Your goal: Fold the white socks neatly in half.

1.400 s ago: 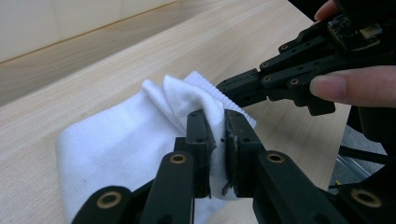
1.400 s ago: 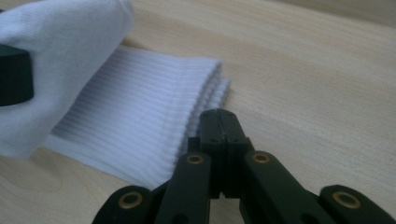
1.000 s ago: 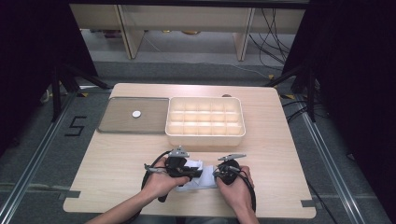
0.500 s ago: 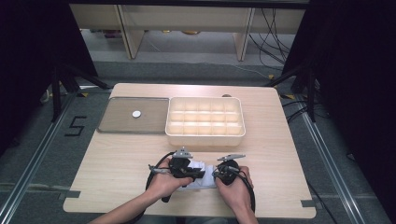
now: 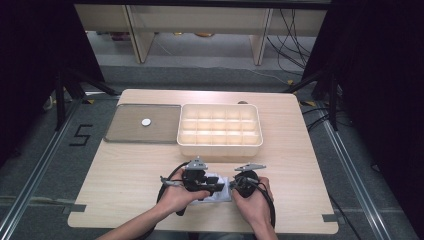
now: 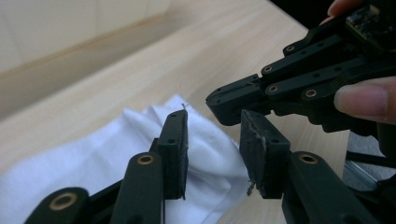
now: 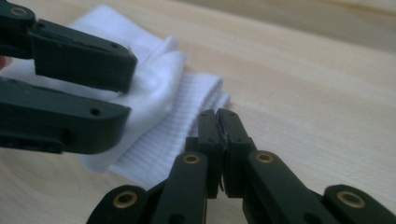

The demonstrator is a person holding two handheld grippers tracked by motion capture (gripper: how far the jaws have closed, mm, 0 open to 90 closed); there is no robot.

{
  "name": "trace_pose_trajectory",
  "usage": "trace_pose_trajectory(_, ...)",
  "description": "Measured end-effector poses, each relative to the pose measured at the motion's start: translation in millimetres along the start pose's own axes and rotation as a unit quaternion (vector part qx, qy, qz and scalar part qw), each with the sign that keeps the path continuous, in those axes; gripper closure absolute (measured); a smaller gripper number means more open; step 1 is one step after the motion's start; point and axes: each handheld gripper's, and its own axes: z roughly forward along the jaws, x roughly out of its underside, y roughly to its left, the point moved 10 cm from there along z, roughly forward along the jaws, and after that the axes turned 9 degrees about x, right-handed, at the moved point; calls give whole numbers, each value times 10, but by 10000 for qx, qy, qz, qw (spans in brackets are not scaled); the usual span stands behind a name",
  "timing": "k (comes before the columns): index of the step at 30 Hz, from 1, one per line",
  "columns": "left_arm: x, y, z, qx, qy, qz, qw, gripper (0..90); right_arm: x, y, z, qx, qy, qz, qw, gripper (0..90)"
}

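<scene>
Left claw [image 6: 215, 154] has just been opening over the white sock [image 6: 93, 158], gripping nothing; right claw [image 7: 219, 140] is pinched together, empty, beside it.

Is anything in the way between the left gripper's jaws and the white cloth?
Nothing visible. The left gripper, jaws just opened, stands right over the white cloth, which shows in the gap. The shut right gripper sits close alongside, not between them.

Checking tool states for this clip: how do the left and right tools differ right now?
The left tool has just been opening; its jaws stand apart over the white folded cloth, pads clear of it. The right tool has its jaws pressed together, nothing visible between them. Both are black and sit by the cloth.
</scene>
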Motion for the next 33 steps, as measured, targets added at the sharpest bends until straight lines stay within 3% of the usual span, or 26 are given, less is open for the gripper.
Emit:
trace_pose_trajectory(2, -97, 2, -152, -98, -159, 81, 9998, 620, -64, 17, -91, -55, -182, 31, 9998, 887)
trace_pose_trajectory(5, -122, 34, -254, -206, -153, 195, 9995, 663, -134, 65, -206, -92, -346, -11, 9994, 888)
trace_pose_trajectory(6, -96, 68, -339, -249, -37, 208, 9995, 686, -184, 145, -280, -261, -465, -109, 9985, 889)
trace_pose_trajectory(8, -56, 101, -379, -331, 55, 218, 9992, 709, -190, 191, -307, -317, -431, -65, 9985, 889)
trace_pose_trajectory(9, 11, 156, -415, -405, 166, 194, 9989, 748, -225, 294, -323, -425, -508, -270, 9974, 889)
trace_pose_trajectory(12, 114, 213, -433, -440, 305, 110, 9985, 778, -219, 369, -299, -489, -421, -367, 9972, 889)
trace_pose_trajectory(15, 261, 220, -395, -337, 472, 30, 9983, 794, -171, 467, -127, -531, -216, -531, 9969, 886)
trace_pose_trajectory(18, 328, 218, -359, -354, 577, 44, 9977, 796, -127, 456, -51, -496, -65, -549, 9972, 885)
trace_pose_trajectory(19, 379, 214, -328, -283, 645, 1, 9975, 797, -81, 390, 30, -388, 21, -582, 9975, 888)
trace_pose_trajectory(21, 411, 232, -317, -342, 684, -11, 9971, 799, -63, 338, 64, -360, 15, -512, 9980, 891)
trace_pose_trajectory(23, 437, 244, -312, -331, 724, -25, 9968, 801, -28, 315, 73, -490, 118, -393, 9980, 897)
trace_pose_trajectory(26, 465, 261, -304, -328, 739, -54, 9967, 802, -27, 295, 97, -487, 40, -264, 9985, 900)
trace_pose_trajectory(33, 478, 284, -299, -316, 674, -135, 9971, 789, -10, 289, 117, -609, 62, -212, 9979, 900)
